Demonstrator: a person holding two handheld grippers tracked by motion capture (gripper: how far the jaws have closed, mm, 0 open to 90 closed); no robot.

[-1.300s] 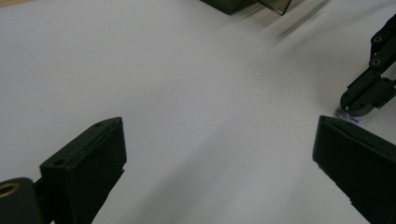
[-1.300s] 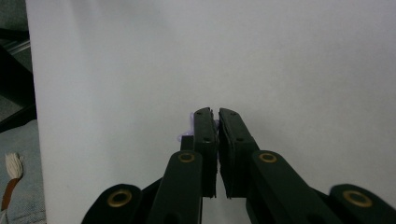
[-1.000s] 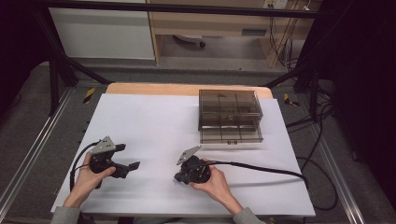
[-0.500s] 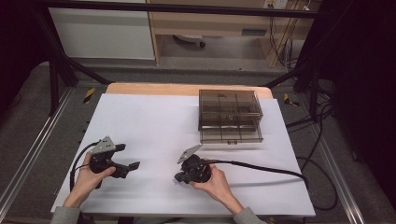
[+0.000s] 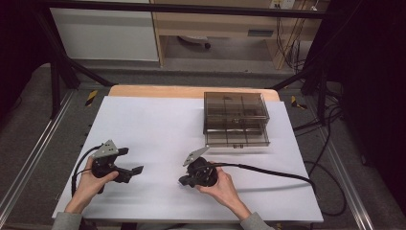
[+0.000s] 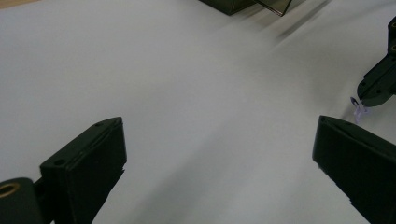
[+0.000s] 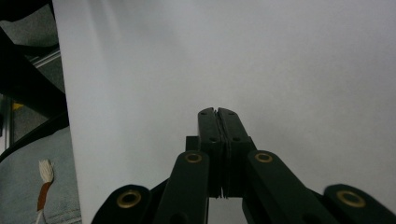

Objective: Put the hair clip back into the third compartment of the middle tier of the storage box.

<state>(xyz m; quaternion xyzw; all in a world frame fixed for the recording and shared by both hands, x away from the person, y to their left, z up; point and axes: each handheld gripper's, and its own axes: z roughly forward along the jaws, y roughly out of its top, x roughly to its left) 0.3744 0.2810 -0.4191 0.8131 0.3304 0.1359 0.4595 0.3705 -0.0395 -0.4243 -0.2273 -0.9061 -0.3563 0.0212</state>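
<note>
— What is inside the drawer box [image 5: 235,120]?
— I cannot tell; its walls are smoky. It stands on the desk [image 5: 158,124], at 1 o'clock from my right claw [image 5: 183,181].
— And the claws?
— The right claw is clenched and points to 9 o'clock, with a small clear piece [image 6: 358,111] at its tip. My left claw [image 5: 133,159] is released.

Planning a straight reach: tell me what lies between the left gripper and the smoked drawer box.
Nothing lies there: in the high view the white tabletop between left gripper and drawer box is bare.
</note>
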